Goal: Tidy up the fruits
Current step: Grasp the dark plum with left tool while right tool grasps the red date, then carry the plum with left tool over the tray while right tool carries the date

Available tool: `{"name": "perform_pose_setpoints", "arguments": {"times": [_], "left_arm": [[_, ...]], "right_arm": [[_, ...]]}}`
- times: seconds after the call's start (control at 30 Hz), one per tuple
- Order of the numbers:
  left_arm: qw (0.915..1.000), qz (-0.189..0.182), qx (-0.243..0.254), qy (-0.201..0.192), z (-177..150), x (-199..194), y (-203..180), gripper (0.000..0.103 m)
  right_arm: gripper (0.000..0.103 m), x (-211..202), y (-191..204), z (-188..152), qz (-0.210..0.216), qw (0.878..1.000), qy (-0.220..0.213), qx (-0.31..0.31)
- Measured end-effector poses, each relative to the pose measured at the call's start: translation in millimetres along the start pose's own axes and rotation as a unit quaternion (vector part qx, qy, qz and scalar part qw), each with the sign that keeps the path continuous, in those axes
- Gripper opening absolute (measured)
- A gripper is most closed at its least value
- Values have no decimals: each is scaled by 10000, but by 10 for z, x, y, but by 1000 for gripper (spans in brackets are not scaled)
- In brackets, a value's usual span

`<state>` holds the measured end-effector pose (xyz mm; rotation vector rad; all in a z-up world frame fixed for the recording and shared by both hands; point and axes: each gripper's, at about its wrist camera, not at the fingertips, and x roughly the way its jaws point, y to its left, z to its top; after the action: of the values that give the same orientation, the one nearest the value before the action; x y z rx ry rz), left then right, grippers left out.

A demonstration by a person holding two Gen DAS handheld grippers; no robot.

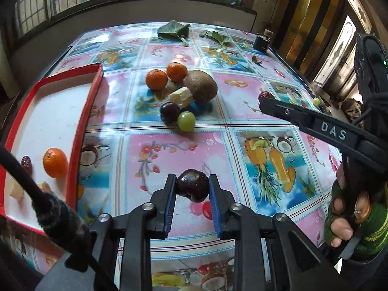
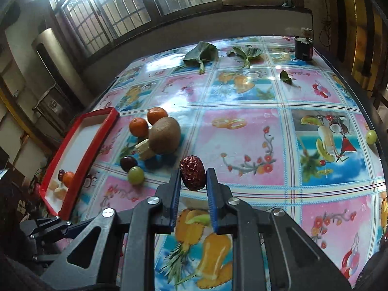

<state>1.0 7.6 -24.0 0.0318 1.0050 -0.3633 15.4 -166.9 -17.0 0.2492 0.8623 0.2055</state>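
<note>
We've got the left gripper (image 1: 192, 189) clamping a dark plum (image 1: 192, 188) and the right gripper (image 2: 193, 178) clamping a red date (image 2: 192, 175), so next both go to the red tray (image 1: 80, 131) at frame left.

Table (image 1: 169, 155) in fruit-print cloth, red tray (image 1: 80, 126), loose fruit pile (image 1: 184, 89), leaves (image 1: 173, 30)

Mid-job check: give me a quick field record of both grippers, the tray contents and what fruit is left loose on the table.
left gripper: shut on dark plum
right gripper: shut on red date
red tray: tangerine, a date, pale fruit pieces
loose pile: two tangerines, kiwi, pale chunk, dark plum, green grape
stray: green grape near table edge
</note>
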Motion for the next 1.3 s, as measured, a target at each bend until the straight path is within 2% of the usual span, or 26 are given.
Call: {"name": "perform_pose_setpoints", "arguments": {"times": [0.27,0.43,0.67,0.97,1.3], "left_arm": [[9983,358,-339,-295,12,-261,373,25],[9943,710,-655,-455,24,-390,711,25],[9877,971,-1001,-703,32,-563,1143,25],[9800,1191,-1365,-818,34,-643,1552,25],[9759,1266,-1602,-772,117,-544,1858,25]], "right_arm": [[23,21,429,-110,508,9985,147,-145],[23,76,696,-130,752,9964,236,-313],[23,164,1072,-78,997,9928,304,-581],[23,340,1438,-6,1165,9890,393,-823],[23,643,1787,59,1363,9838,598,-998]]}}
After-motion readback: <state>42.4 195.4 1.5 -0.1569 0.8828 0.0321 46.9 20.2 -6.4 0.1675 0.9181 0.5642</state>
